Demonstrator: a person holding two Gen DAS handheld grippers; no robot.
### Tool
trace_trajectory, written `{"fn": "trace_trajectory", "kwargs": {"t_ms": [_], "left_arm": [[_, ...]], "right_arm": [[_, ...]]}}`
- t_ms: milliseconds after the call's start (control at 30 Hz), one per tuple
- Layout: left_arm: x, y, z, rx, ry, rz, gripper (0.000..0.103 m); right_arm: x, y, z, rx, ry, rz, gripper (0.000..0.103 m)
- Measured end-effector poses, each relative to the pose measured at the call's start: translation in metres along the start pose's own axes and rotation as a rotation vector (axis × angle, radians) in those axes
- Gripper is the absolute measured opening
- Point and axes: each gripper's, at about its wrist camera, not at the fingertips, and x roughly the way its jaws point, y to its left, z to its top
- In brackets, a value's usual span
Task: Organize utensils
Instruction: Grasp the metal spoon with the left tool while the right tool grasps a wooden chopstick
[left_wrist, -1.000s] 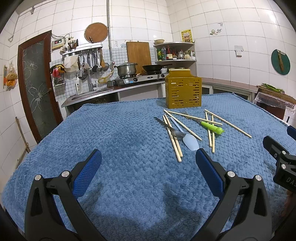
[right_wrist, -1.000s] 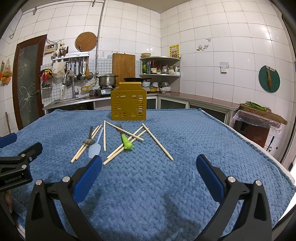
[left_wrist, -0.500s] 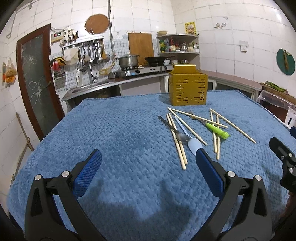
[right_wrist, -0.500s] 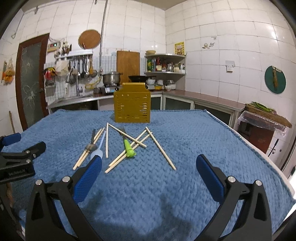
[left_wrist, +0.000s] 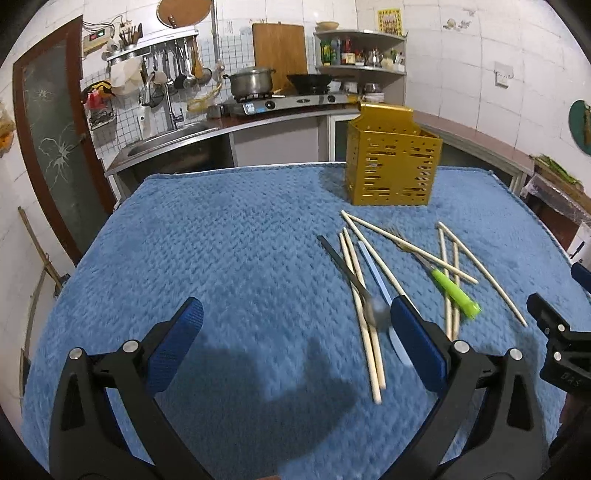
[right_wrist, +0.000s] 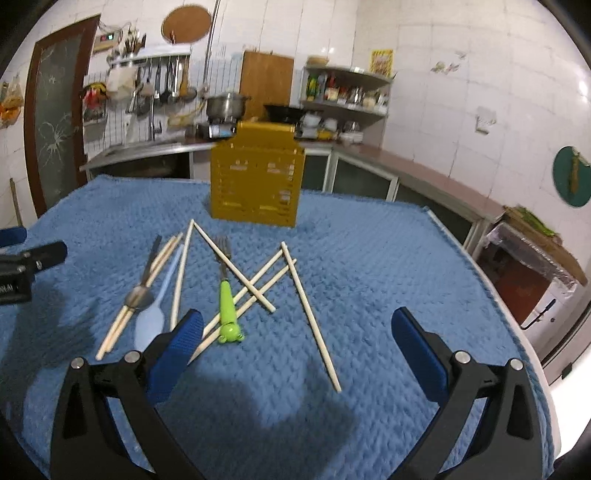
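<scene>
- Blue textured cloth (left_wrist: 229, 258) covers the whole table under both claws; each claw throws a dark shadow on it just ahead of its own jaws.
- Black and blue left gripper (left_wrist: 295, 325) stands spread wide, released, with nothing between its jaws and only bare cloth in the gap. Its right blue pad (left_wrist: 413, 332) overlaps the near end of the utensil pile in this view; whether it touches anything I cannot tell.
- Black and blue right gripper (right_wrist: 295, 328) is equally wide, released and empty. Its left blue pad (right_wrist: 177, 343) sits just beside the near ends of the chopsticks and the pale spoon.
- One yellow slotted utensil holder (right_wrist: 255, 184) stands upright well beyond both claws, straight ahead of the right one and ahead to the right of the left one.
- Eight wooden chopsticks (right_wrist: 310, 314), as far as I can count, lie scattered and crossing between the holder and the claws; one long stick reaches into the right claw's gap.
- One green-handled fork (right_wrist: 227, 302) lies among them, handle toward the right claw's left pad.
- One pale blue spoon (right_wrist: 151, 317) and one metal spoon (right_wrist: 138, 295) lie side by side, left of the right claw.
</scene>
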Motion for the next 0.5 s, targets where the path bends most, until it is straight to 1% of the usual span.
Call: {"fn": "trace_trajectory", "kwargs": {"t_ms": [67, 100, 200, 300, 367, 500], "left_arm": [[0.015, 0.0, 0.009, -0.003, 0.018, 0.002, 0.098], [0.025, 0.001, 0.015, -0.006, 0.04, 0.002, 0.098], [0.05, -0.002, 0.027, -0.013, 0.085, -0.004, 0.098], [0.074, -0.005, 0.036, -0.012, 0.112, -0.009, 0.098], [0.094, -0.009, 0.042, -0.011, 0.148, -0.011, 0.098], [0.12, -0.012, 0.045, -0.046, 0.182, -0.015, 0.098]], "right_arm": [[0.015, -0.004, 0.005, 0.0, 0.034, 0.02, 0.099], [0.024, -0.006, 0.009, 0.006, 0.049, 0.022, 0.099], [0.046, -0.012, 0.021, 0.03, 0.071, 0.03, 0.099], [0.069, -0.016, 0.033, 0.034, 0.077, 0.013, 0.099], [0.092, -0.016, 0.036, 0.019, 0.109, -0.013, 0.099], [0.131, -0.02, 0.032, 0.021, 0.184, -0.023, 0.099]]}}
